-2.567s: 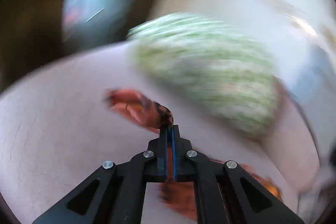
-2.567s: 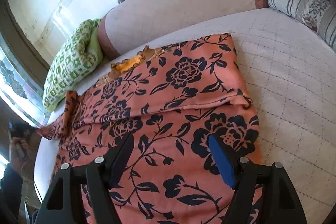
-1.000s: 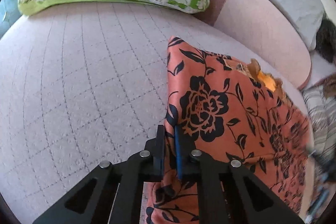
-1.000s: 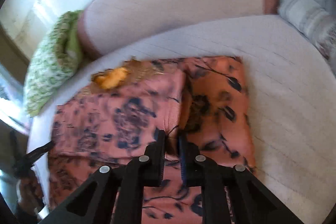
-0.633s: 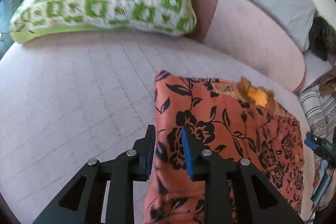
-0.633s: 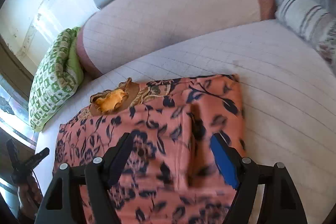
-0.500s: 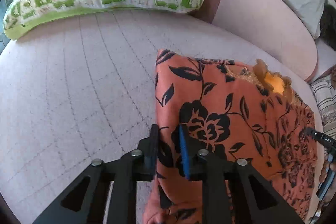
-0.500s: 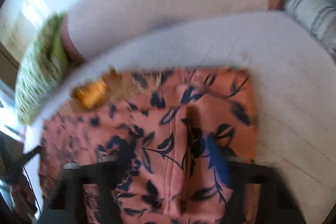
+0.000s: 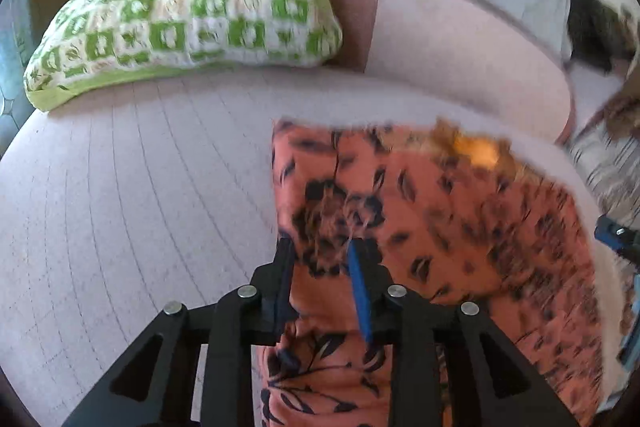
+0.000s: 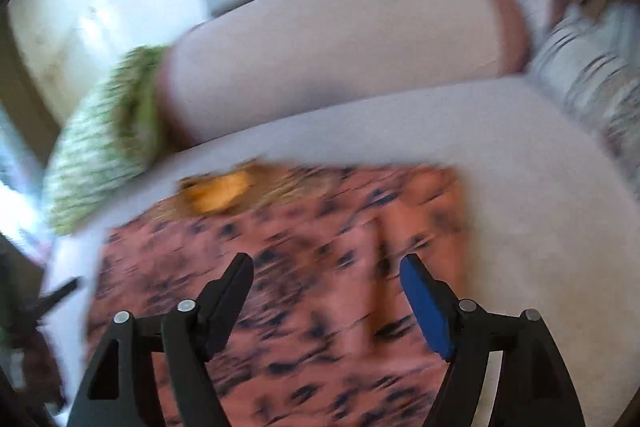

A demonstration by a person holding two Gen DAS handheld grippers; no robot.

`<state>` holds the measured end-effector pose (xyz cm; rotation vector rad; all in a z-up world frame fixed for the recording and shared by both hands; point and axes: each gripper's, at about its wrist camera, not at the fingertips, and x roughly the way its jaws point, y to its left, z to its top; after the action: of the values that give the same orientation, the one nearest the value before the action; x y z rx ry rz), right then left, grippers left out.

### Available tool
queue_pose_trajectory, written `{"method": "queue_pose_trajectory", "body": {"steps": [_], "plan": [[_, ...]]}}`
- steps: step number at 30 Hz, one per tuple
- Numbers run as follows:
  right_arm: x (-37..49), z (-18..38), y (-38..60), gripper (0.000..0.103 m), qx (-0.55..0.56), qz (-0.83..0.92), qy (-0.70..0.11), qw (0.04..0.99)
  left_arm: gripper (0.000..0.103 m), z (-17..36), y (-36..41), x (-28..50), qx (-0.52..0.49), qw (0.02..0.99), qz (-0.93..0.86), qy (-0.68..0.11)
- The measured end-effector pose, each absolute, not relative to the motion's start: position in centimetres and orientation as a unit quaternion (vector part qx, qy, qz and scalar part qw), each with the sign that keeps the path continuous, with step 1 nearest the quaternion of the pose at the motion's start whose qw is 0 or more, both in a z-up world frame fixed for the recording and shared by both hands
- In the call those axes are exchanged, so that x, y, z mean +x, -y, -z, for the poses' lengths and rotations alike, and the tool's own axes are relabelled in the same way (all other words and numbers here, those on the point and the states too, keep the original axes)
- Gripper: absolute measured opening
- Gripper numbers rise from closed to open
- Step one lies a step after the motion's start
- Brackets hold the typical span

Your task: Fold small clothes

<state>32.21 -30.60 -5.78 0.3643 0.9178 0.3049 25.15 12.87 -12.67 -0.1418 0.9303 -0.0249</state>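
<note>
orange black-flowered folded garment lying on a pale pink quilted sofa seat, green-and-white crocheted cushion against the backrest, left gripper jaws parted over the garment's edge, right gripper spread wide above it, seemingly not touching, view blurred

My left gripper sits with its jaws parted over the left edge of the orange floral garment, cloth showing between the black finger and the blue-padded one. The garment lies folded on the pale quilted bed cover, its yellow-trimmed neckline at the far end. A green-and-white checked pillow rests against the pink bolster beyond. The view is blurred.
</note>
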Motion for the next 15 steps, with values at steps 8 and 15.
{"method": "queue_pose_trajectory", "body": {"steps": [8,15], "plan": [[32.0,5.9,31.2,0.077,0.196,-0.126,-0.456,0.859,0.043,11.1,-12.4,24.0,-0.083,0.893,0.012,-0.442],[34.4,8.0,30.8,0.084,0.214,-0.132,-0.494,0.832,0.050,13.2,-9.7,25.1,-0.025,0.883,0.009,-0.469]]}}
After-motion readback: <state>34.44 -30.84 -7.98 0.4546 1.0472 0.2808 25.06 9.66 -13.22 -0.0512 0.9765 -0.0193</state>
